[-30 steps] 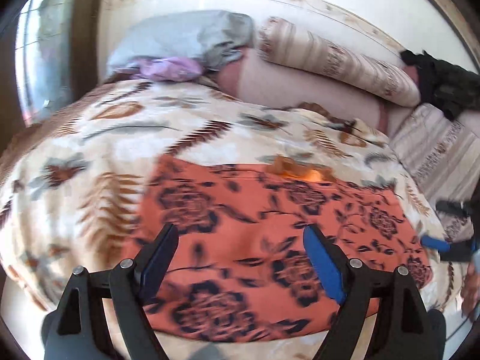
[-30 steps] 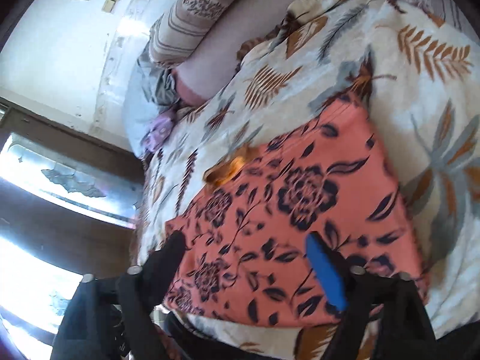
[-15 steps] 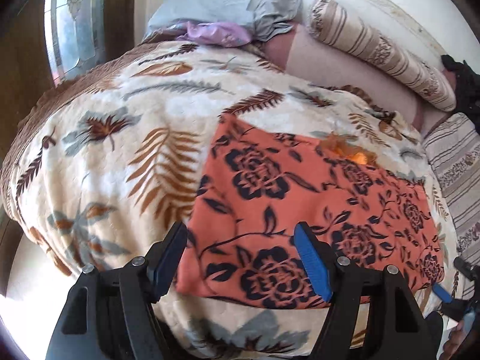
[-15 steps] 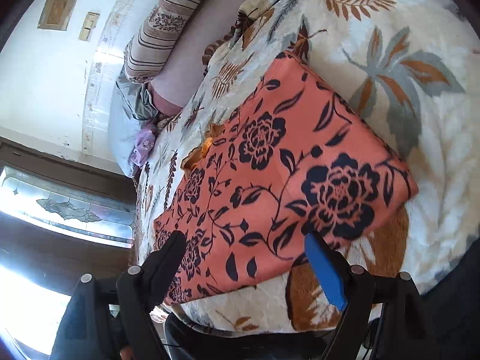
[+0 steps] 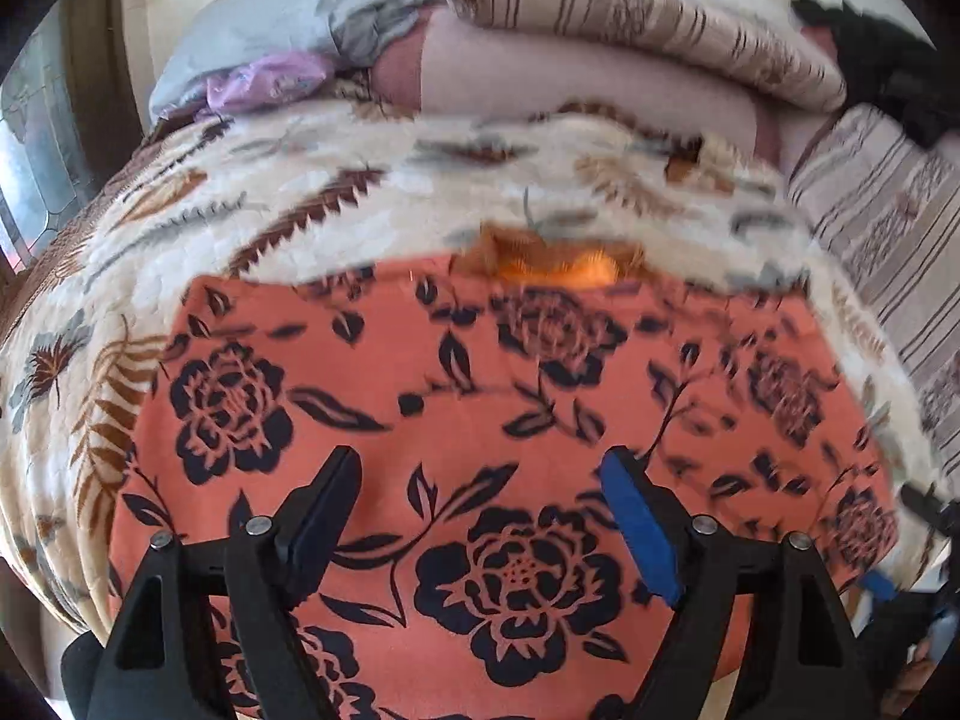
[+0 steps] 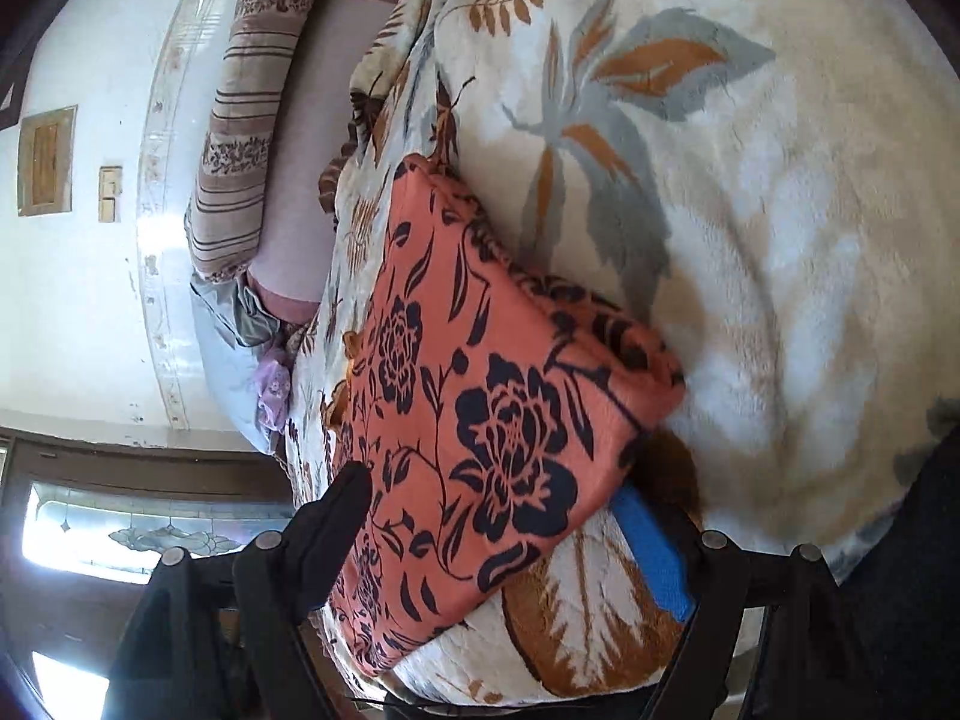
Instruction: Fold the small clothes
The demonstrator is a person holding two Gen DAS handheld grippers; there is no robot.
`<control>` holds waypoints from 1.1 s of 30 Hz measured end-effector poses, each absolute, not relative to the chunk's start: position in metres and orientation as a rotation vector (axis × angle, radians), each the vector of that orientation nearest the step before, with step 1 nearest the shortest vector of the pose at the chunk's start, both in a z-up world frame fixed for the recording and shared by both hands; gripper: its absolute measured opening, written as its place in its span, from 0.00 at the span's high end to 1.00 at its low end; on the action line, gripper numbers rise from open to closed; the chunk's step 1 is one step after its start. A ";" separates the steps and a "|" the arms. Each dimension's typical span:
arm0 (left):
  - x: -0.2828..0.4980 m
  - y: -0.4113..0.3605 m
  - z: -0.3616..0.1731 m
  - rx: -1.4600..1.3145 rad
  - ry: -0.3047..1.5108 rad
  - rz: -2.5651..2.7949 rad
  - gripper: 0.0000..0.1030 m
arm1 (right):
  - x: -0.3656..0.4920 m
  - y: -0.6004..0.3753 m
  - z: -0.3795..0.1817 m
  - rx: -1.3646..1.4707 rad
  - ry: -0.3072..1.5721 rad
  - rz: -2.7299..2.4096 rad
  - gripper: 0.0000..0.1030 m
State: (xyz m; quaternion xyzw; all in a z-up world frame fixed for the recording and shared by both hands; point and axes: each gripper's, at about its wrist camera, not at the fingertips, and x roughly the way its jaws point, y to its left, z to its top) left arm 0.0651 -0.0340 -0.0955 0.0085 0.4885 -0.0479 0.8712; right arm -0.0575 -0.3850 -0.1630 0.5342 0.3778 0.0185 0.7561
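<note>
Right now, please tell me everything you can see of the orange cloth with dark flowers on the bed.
The orange cloth is thin, soft-looking fabric, coral orange with dark navy roses, leaves and stems. It lies flat on the leaf-patterned blanket, folded to a rough rectangle with layered edges at one side. A small bright orange piece sits at its far edge; blur hides what it is. The left gripper is open over it, and the right gripper is open around its near corner.
</note>
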 end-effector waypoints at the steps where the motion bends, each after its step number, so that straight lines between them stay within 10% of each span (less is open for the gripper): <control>1: 0.069 -0.037 -0.110 0.048 1.085 -0.095 0.20 | -0.054 -0.383 -0.162 1.169 0.820 0.039 0.18; 28: 0.073 -0.047 -0.112 0.105 1.044 -0.142 0.07 | -0.011 -0.367 -0.152 0.926 1.008 0.045 0.20; 31: 0.072 -0.040 -0.111 0.081 1.042 -0.184 0.07 | -0.008 -0.365 -0.149 0.884 1.039 -0.021 0.52; 32: 0.070 -0.033 -0.106 0.040 1.046 -0.205 0.07 | -0.007 -0.365 -0.147 0.869 1.045 -0.035 0.91; 33: 0.064 -0.018 -0.101 -0.026 1.026 -0.214 0.07 | -0.006 -0.364 -0.144 0.871 1.043 -0.052 0.90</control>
